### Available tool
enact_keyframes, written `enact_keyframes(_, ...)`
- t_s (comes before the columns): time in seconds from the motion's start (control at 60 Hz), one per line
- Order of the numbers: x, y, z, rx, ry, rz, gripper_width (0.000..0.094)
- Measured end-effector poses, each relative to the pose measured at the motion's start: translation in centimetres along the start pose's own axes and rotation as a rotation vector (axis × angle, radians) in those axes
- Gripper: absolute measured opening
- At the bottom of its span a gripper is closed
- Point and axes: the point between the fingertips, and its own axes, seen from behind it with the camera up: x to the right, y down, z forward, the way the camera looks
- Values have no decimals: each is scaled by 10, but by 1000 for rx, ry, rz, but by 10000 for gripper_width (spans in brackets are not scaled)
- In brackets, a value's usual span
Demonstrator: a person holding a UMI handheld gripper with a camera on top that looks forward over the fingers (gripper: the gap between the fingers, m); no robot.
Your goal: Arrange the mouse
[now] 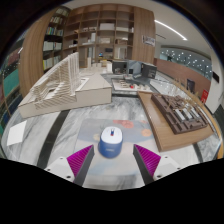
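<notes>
Mouse (110,142) sits on the marble tabletop (60,130), one of it, blue-and-white, just ahead of the gripper (113,158) and between its two spread fingers — gaps both sides, nothing pinched yet. Left pad (80,159) looks closer than the right pad (148,158), so closing off-centre could shove or spin it. Beyond: one slatted wooden model (62,85) left, one wooden tray (180,118) right.

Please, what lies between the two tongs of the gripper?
In the gripper view, the mouse stands on the table between the open tongs, with a gap at each side.
</notes>
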Motion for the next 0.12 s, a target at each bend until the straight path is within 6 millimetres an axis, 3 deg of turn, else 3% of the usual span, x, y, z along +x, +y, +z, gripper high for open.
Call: enact_keyframes(0.117, 4, 21, -57, 28, -34, 49, 835)
